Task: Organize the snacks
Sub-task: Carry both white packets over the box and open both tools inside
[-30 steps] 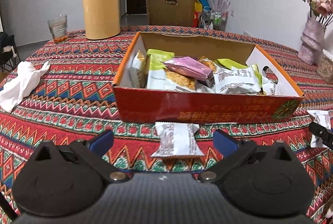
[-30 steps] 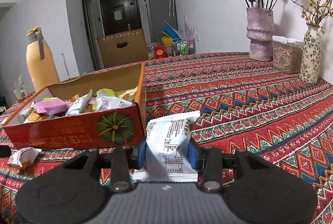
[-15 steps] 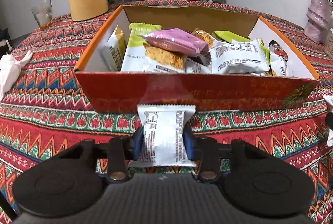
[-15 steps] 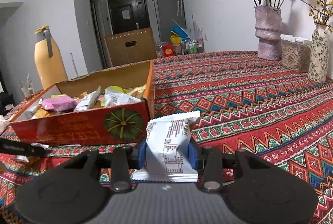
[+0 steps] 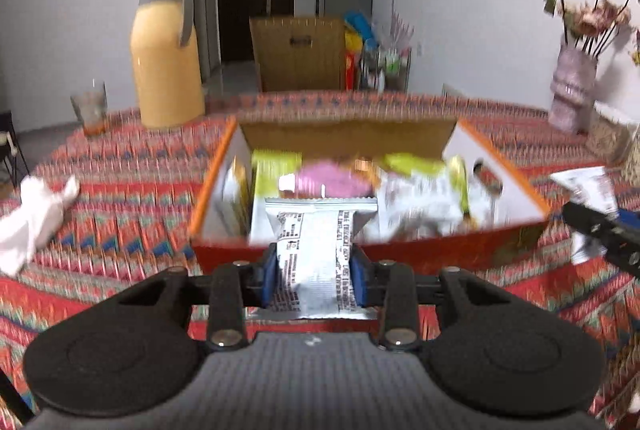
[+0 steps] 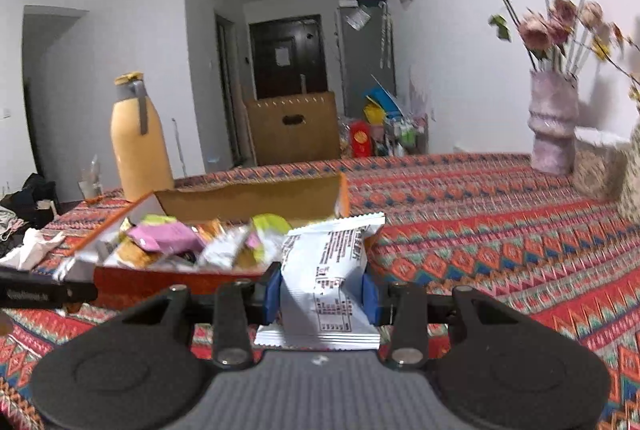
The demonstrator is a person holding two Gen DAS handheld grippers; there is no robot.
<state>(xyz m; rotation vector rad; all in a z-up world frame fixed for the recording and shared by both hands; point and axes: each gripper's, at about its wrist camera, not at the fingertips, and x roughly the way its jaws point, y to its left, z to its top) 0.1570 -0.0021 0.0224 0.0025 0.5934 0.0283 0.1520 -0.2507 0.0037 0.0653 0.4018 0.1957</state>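
Both tools are clenched on snack packets in front of the open red box (image 5: 452,252), which sits on the counter (image 6: 500,242) under a zigzag-patterned cloth. Left tool (image 5: 313,276): its blue pads squeeze a silver-white packet (image 5: 314,262) printed with dark text, held upright over the near wall of the box, so the packet's top edge overlaps the snacks inside. Its jaws have just been closing onto that packet, which now sits pinched between them. Right tool (image 6: 322,294): it grips a second white packet (image 6: 328,270), tilted a little, just off the right corner of the box.

Inside the box lies a jumble of wrappers: a pink packet (image 5: 332,180) near the middle, a yellow-green one (image 5: 274,170) to its left, white ones to the right; blur hides finer detail. Beyond the box on the left stand a tall yellow thermos (image 5: 166,50) and a drinking glass (image 5: 90,106). A crumpled white tissue (image 5: 34,218) lies well left of the box. Far right of the box, a pale vase (image 6: 554,124) holds dried roses.
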